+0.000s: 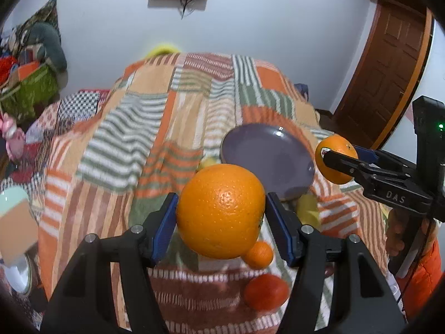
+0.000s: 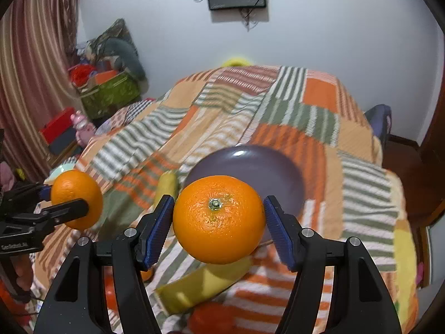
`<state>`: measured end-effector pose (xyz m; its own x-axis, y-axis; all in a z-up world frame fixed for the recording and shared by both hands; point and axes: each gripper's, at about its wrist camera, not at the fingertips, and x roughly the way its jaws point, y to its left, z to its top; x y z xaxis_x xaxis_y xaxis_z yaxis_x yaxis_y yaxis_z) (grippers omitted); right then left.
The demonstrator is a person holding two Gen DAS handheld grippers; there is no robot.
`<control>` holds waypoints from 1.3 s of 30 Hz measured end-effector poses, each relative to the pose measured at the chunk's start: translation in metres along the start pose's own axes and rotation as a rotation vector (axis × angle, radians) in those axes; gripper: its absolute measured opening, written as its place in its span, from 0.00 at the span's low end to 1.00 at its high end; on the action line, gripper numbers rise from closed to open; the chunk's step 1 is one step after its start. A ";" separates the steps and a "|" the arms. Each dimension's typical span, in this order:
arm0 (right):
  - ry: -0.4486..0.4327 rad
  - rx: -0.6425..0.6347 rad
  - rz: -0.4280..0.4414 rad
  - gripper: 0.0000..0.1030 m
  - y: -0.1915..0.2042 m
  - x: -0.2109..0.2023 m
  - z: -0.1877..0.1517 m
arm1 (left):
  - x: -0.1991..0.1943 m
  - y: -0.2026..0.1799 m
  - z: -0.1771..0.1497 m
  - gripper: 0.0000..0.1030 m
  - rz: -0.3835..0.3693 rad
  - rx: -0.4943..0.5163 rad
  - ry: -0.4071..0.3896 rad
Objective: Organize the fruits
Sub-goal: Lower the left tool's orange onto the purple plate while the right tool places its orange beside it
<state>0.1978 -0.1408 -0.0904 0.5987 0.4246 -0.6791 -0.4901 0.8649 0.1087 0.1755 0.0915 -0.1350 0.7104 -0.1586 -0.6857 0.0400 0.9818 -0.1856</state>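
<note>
My left gripper [image 1: 221,200] is shut on a large orange [image 1: 221,217], held in the air above the bed. My right gripper [image 2: 219,203] is shut on a second orange [image 2: 219,222], stem end facing the camera. Each gripper shows in the other's view: the right gripper [image 1: 342,154] with its orange [image 1: 335,167] at the right edge, the left gripper [image 2: 65,197] with its orange [image 2: 75,194] at the left. A purple plate [image 1: 267,156] [image 2: 250,164] lies bare on the blanket beyond both. Below lie a small orange [image 1: 258,254], a red fruit [image 1: 265,292] and a banana [image 2: 200,284].
A striped patchwork blanket [image 2: 278,105] covers the bed. Another yellow fruit [image 2: 167,186] lies left of the plate. Boxes and clutter [image 2: 108,91] stand at the far left, a wooden door [image 1: 389,69] at the right. A hand in an orange sleeve [image 1: 420,272] holds the right gripper.
</note>
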 end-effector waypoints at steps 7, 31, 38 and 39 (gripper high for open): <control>-0.083 0.023 -0.043 0.61 -0.023 -0.012 0.023 | 0.010 -0.015 0.034 0.61 -0.008 0.022 -0.039; -0.052 0.005 -0.084 0.61 -0.056 0.055 0.054 | 0.109 -0.037 0.107 0.61 -0.008 0.076 -0.006; 0.023 -0.007 -0.099 0.61 -0.061 0.088 0.046 | 0.155 -0.038 0.102 0.61 -0.013 0.063 0.119; 0.035 -0.010 -0.101 0.61 -0.062 0.092 0.044 | 0.160 -0.038 0.101 0.61 -0.013 0.061 0.132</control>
<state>0.3113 -0.1431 -0.1280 0.6228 0.3260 -0.7112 -0.4351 0.8999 0.0315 0.3585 0.0397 -0.1668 0.6113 -0.1796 -0.7708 0.0939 0.9835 -0.1547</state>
